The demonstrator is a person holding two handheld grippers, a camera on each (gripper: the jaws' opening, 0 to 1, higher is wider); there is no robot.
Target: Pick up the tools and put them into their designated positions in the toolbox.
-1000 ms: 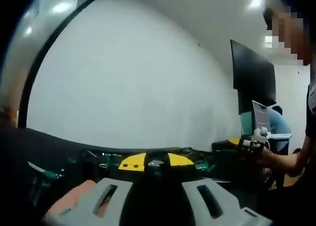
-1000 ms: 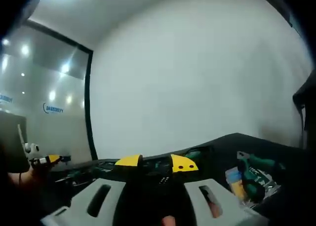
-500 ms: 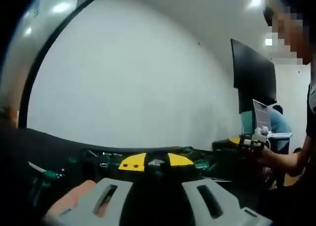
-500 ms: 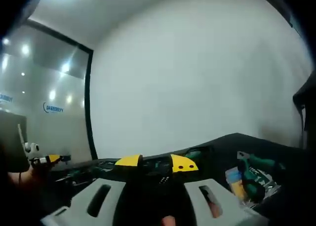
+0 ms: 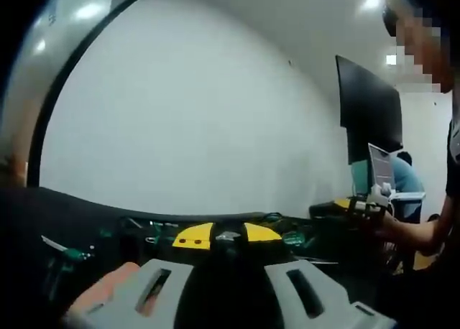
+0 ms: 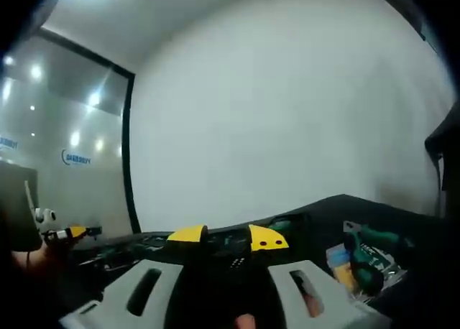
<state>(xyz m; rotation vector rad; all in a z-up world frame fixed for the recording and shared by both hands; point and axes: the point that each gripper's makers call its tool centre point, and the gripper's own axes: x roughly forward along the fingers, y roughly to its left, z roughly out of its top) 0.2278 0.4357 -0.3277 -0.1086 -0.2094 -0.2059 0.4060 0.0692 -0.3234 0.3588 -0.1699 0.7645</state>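
The toolbox [image 5: 215, 232] lies on a black table [image 5: 43, 207] ahead of both my claws, its dark tray seen edge-on past the yellow tips, with green-handled tools in it too small for me to tell apart. The room behind is a wide, plain white wall [image 5: 194, 113]. In the right gripper view a black frame [image 6: 129, 149] borders a glass partition on that view's left, with ceiling lights mirrored in it. In the left gripper view a dark monitor [image 5: 368, 113] stands at the right side, and a person's hand [image 5: 402, 228] there holds the right claw, seen from the side.

Loose tools sit off to the sides. In the left gripper view a small green-handled tool [image 5: 68, 253] lies on the table at the left, apart from the toolbox. In the right gripper view a cluster of green-handled tools [image 6: 366, 261] with something blue and yellow lies on the table at the right, well clear of the tray. At that view's far left a hand holds the left claw, low and partly dark.

My left claw [image 5: 215, 235] has its jaws spread apart with nothing between them; the toolbox sits just beyond its tips. My right claw [image 6: 226, 237] is likewise parted and holds nothing, with the toolbox straight ahead and the tool cluster off to its right.
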